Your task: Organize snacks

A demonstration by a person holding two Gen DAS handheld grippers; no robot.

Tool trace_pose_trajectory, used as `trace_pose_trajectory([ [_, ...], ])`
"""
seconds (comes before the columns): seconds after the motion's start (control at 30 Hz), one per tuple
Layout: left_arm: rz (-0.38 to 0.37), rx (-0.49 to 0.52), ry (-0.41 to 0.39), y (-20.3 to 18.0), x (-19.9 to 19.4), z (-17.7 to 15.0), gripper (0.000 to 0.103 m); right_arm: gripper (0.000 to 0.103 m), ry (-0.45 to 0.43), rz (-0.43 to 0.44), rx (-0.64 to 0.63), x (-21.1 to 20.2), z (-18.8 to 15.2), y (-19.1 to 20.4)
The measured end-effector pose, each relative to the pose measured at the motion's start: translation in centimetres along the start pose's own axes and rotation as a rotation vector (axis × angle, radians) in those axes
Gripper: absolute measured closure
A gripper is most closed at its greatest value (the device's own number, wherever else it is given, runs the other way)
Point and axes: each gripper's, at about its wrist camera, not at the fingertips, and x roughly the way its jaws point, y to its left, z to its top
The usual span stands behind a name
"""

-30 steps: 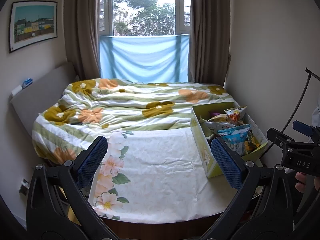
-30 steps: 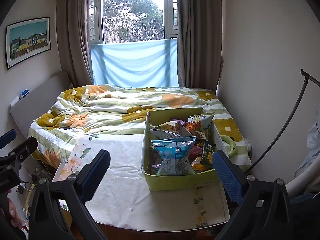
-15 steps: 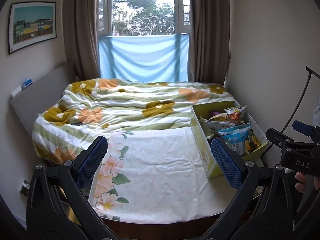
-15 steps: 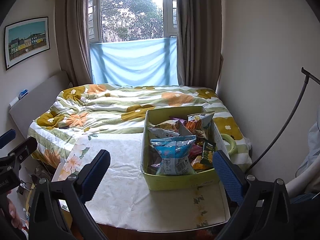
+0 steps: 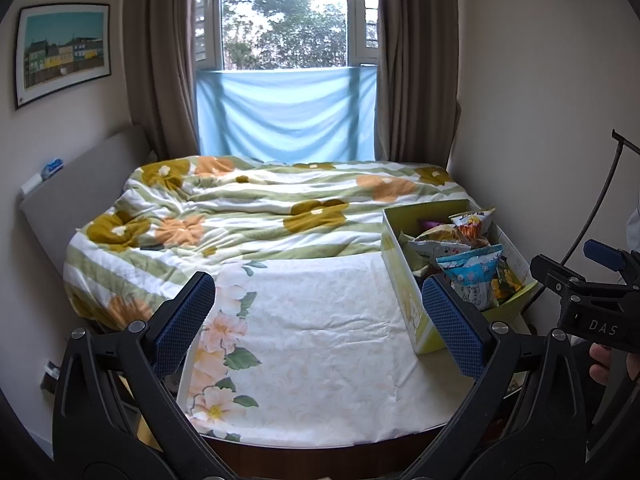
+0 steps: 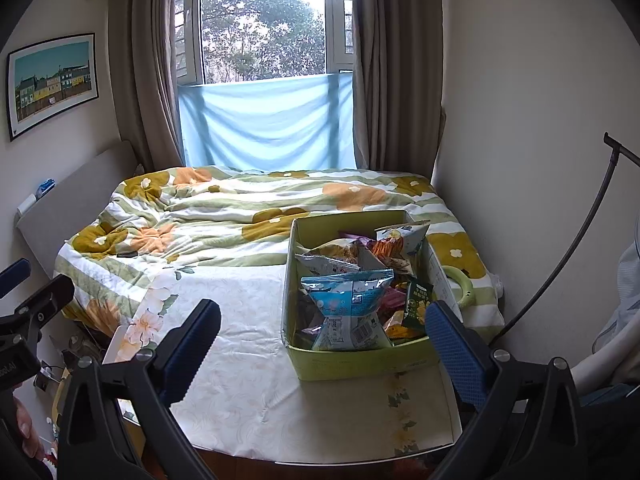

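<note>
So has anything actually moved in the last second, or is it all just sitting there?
Nothing visibly changed. Both tools, left tool and right tool, hang open over the bed, holding nothing, and the green cardboard box of snack bags sits where it was on the white floral cloth.

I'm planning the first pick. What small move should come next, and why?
Probably ease the right hand-held gripper forward over the blue snack bag. That bag stands foremost in the green box, both hand-held grippers are open and empty, and the left hand-held gripper faces bare sheet.
</note>
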Motion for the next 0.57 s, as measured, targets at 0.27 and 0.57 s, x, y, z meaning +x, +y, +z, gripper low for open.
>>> trace_pose_trajectory([
  [0.27,0.005,-0.003,-0.004,0.15,0.4,-0.31,0.001,0.001,0.001,-0.001,0.002,-0.06,0.08,0.1],
  [0.57,-0.018,-0.005,-0.012,0.62,0.61,-0.22,0.001,0.001,0.005,0.002,0.005,0.07,-0.06,0.2],
])
